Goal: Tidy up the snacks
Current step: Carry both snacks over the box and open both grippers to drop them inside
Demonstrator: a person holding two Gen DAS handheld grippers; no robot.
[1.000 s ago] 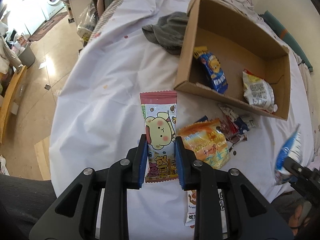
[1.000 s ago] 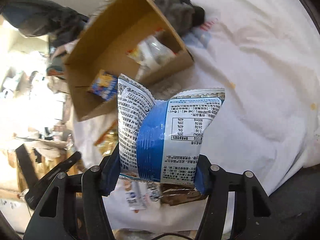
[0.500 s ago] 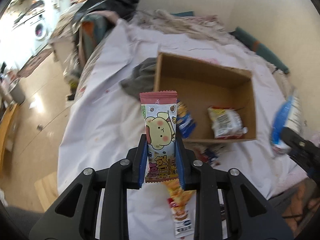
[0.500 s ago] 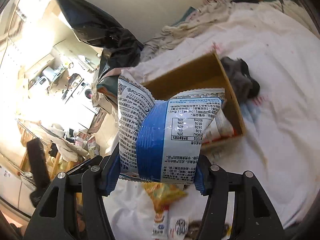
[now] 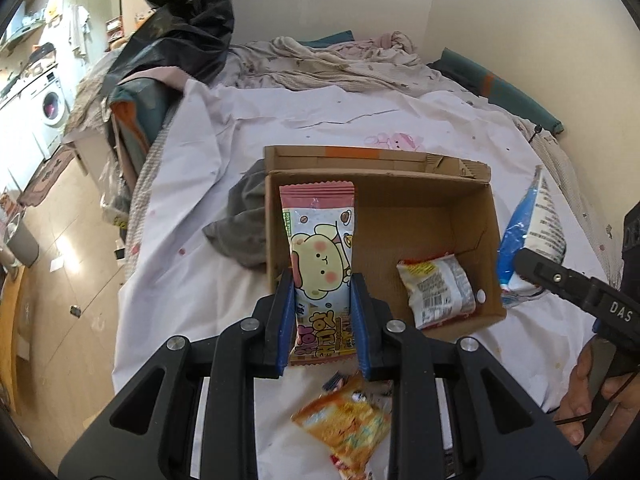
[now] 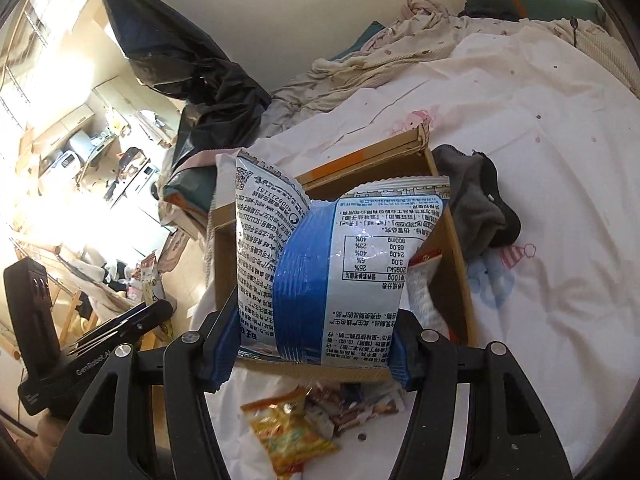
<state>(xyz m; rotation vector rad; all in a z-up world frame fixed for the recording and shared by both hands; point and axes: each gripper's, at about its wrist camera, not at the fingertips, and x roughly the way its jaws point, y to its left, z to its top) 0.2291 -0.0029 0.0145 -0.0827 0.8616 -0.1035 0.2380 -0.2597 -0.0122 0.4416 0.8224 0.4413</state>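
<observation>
My left gripper [image 5: 322,320] is shut on a pink-topped snack bar with a cartoon dog [image 5: 320,248], held upright over the near left part of the open cardboard box [image 5: 490,208]. A white and red snack packet [image 5: 438,290] lies inside the box. My right gripper [image 6: 312,344] is shut on a blue and white snack bag [image 6: 332,268], raised in front of the cardboard box [image 6: 456,240]. That bag [image 5: 528,228] and the right gripper's black body show at the right of the left wrist view. An orange snack packet [image 5: 346,424] lies on the sheet below my left gripper.
The box sits on a white bed sheet [image 5: 192,240] with a grey cloth [image 5: 240,228] against its left side. Several small wrappers [image 6: 352,404] and the orange packet [image 6: 288,428] lie near the bed's front edge. Rumpled blankets [image 5: 340,64] pile up at the far end.
Both grippers rose and tilted up with their snacks still held. The box now lies straight ahead under them, and the far wall and blankets have come into view.
</observation>
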